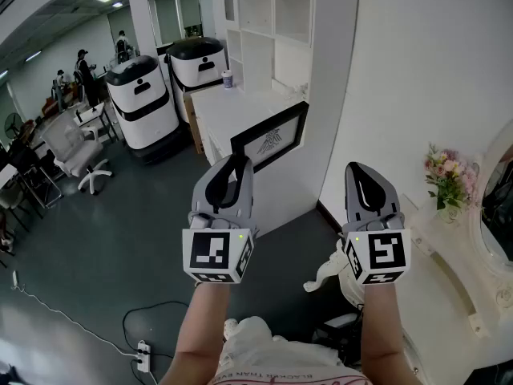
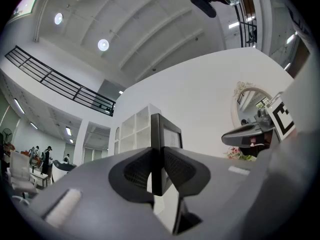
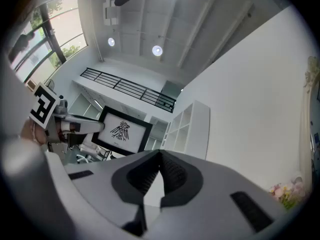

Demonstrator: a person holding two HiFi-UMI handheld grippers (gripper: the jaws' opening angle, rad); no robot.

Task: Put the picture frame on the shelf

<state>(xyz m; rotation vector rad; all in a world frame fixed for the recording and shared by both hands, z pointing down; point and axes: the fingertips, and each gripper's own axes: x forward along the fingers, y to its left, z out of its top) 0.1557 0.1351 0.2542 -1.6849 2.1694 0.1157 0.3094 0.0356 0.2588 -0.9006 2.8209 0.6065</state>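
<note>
The picture frame [image 1: 271, 137] is black with a white print of a bird figure. My left gripper [image 1: 238, 162] is shut on its lower left edge and holds it in the air in front of the white shelf unit [image 1: 268, 22]. In the left gripper view the frame [image 2: 167, 131] stands edge-on, pinched between the pads of the left gripper [image 2: 156, 171], with the shelf [image 2: 132, 129] behind it. My right gripper [image 1: 359, 172] hovers to the right of the frame, apart from it. The right gripper [image 3: 160, 159] is shut on nothing, and from it I see the frame [image 3: 122, 131] and the shelf [image 3: 187, 129].
A white counter [image 1: 240, 107] with a cup [image 1: 227, 79] juts out below the shelf. Two white-and-black machines [image 1: 144, 103] stand to its left, with an office chair [image 1: 76, 155] beyond. A white dresser [image 1: 449, 247] with flowers [image 1: 445, 175] is at right. A power strip [image 1: 143, 351] lies on the floor.
</note>
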